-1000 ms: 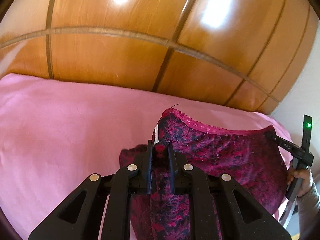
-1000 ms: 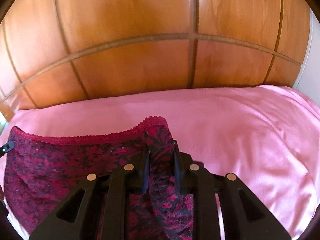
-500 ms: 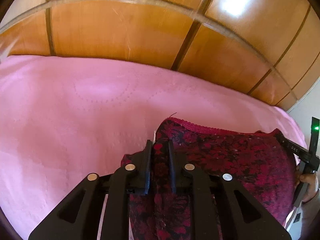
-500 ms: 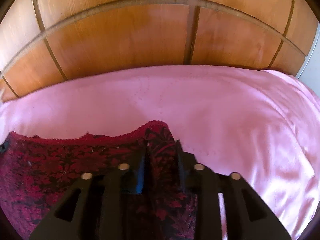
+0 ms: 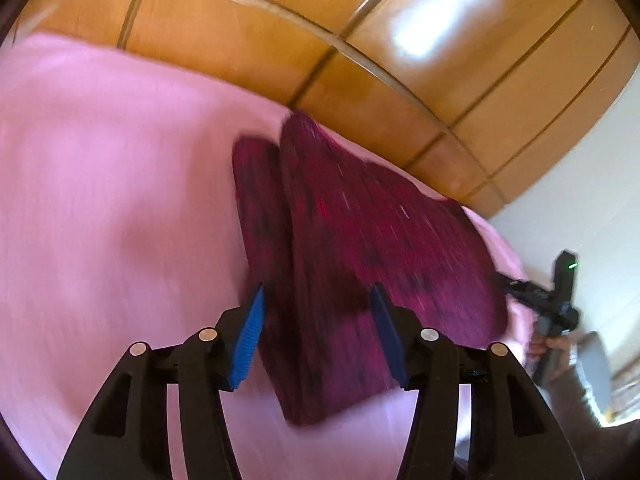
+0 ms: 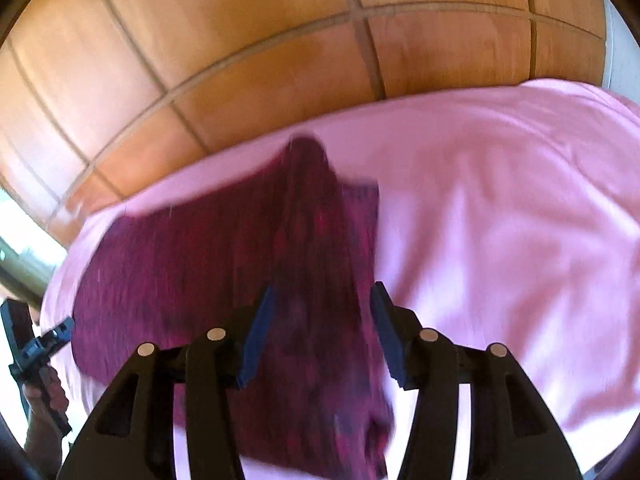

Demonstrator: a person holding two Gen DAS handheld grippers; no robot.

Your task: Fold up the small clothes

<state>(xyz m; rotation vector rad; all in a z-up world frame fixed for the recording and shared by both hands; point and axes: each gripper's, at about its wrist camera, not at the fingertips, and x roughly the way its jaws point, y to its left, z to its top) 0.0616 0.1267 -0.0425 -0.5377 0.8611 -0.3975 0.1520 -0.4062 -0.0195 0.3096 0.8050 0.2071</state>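
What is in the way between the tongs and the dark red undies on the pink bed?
Nothing visible. Both sets of tongs are open, and the dark red undies lie on the pink sheet right in front of the left tongs and the right tongs, with only blurred cloth showing between the fingers.

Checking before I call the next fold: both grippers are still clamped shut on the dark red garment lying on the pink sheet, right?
Not quite. Both wrist views show the left gripper and the right gripper open, jaws spread apart and gripping nothing. The dark red garment does lie on the pink sheet, passing between the spread fingers.
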